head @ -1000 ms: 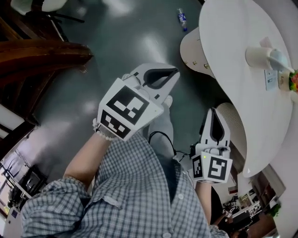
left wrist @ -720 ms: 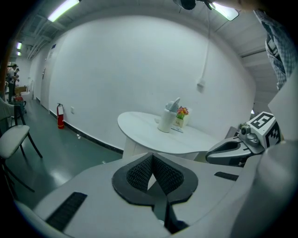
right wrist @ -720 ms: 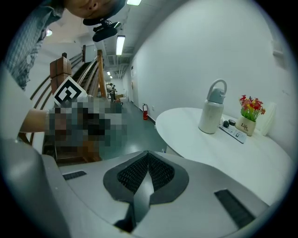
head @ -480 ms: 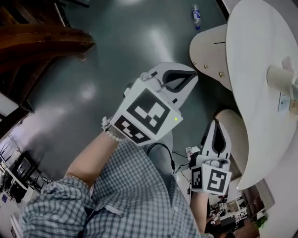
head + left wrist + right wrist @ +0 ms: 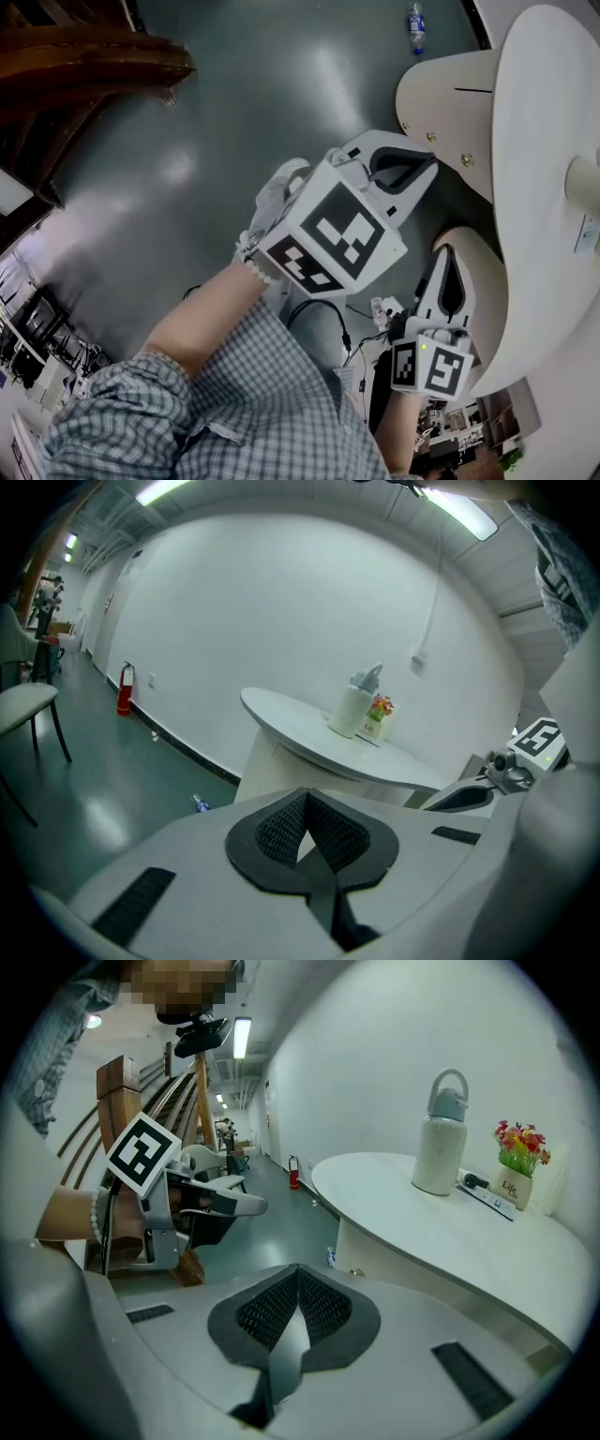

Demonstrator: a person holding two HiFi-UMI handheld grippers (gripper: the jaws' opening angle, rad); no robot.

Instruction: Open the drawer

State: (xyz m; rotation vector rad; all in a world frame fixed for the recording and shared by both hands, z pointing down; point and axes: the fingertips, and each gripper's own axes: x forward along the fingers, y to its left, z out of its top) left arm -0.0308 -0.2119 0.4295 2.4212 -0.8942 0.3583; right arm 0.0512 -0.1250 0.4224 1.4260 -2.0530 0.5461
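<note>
since both pairs of jaws are clenched on nothing, your left gripper [image 5: 308,853] and right gripper [image 5: 292,1335] must each part before any pull. what looks to be the cream curved drawer front [image 5: 442,101] sits under the white oval tabletop [image 5: 548,141], with a thin dark slit [image 5: 473,91] running across it. in the head view that front lies just ahead and to the right of your left jaws, nearer than the right ones.
</note>
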